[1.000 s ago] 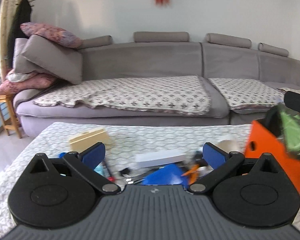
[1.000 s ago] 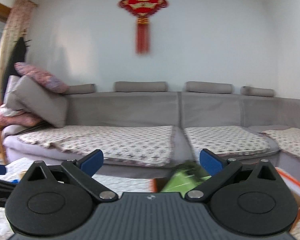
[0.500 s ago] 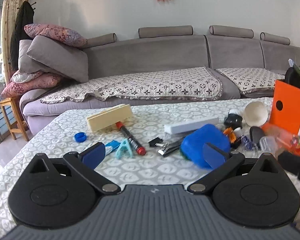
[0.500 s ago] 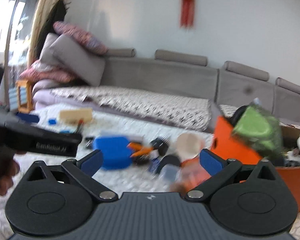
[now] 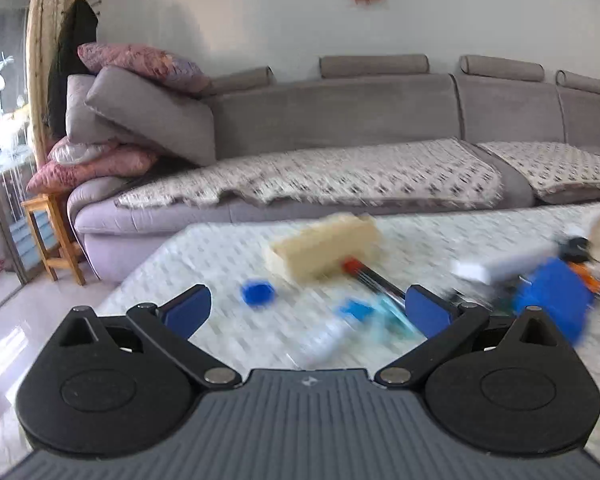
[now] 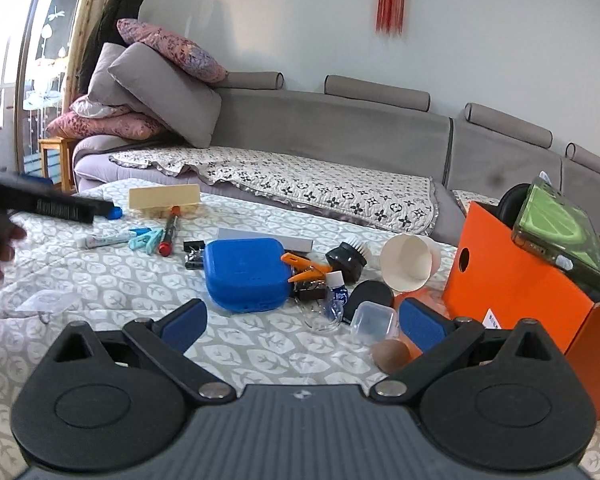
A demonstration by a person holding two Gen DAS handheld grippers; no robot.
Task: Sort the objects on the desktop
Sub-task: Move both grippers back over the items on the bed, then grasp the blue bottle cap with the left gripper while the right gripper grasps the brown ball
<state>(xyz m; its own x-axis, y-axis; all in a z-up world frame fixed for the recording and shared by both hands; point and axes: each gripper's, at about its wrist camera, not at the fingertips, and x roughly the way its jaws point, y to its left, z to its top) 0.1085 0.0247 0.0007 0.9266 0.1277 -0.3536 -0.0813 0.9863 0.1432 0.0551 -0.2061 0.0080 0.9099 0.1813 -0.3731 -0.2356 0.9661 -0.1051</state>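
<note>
Two matching black handheld grippers
Each gripper has blue finger pads, ribbed grey housing, round black pivot discs and silver screws.

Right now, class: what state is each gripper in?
Left gripper: open, holding nothing.
Right gripper: open, holding nothing.

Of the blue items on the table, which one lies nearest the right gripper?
The blue hinged case, just ahead of the open right gripper. The blue bottle cap lies far back by the cream block.

Both wrist views face table and sofa.
</note>
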